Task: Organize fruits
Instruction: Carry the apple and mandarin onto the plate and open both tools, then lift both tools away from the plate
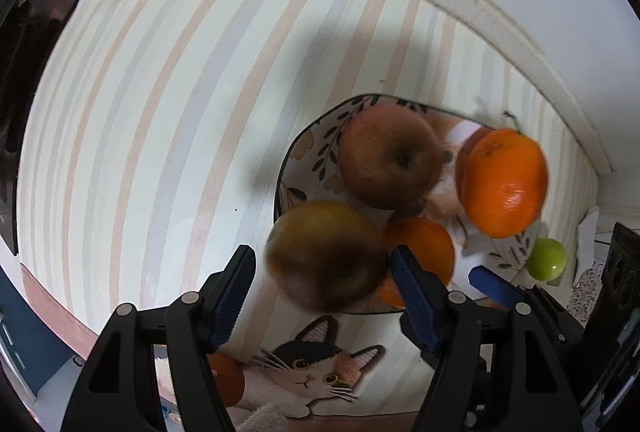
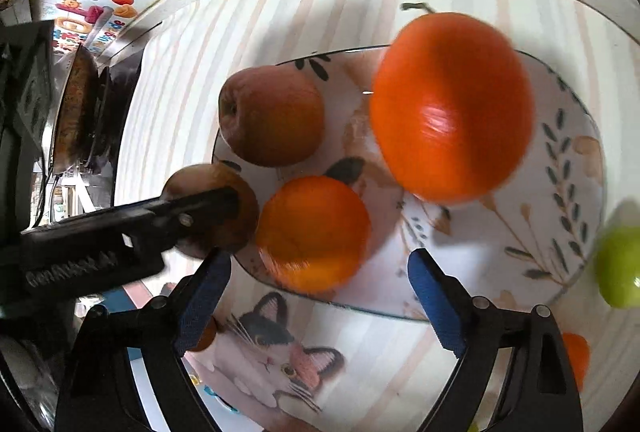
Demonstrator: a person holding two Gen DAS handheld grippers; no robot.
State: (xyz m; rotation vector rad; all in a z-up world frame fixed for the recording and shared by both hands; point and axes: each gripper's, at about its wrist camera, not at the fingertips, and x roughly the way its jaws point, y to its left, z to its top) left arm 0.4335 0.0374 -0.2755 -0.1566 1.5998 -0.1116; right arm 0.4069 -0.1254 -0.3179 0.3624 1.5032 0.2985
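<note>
Left gripper (image 1: 324, 268): clamped on brownish apple (image 1: 326, 256), plate (image 2: 568, 135) rim at 8 o'clock.
Right gripper (image 2: 320, 284): released, empty.
Plate: red apple (image 2: 272, 115), two oranges (image 2: 452, 103).
Worktop (image 1: 140, 131): green fruit (image 2: 620, 266) beside plate, 4 o'clock.

Each black gripper (image 1: 324, 284) has ribbed blue pads and silver pivot pins.
</note>
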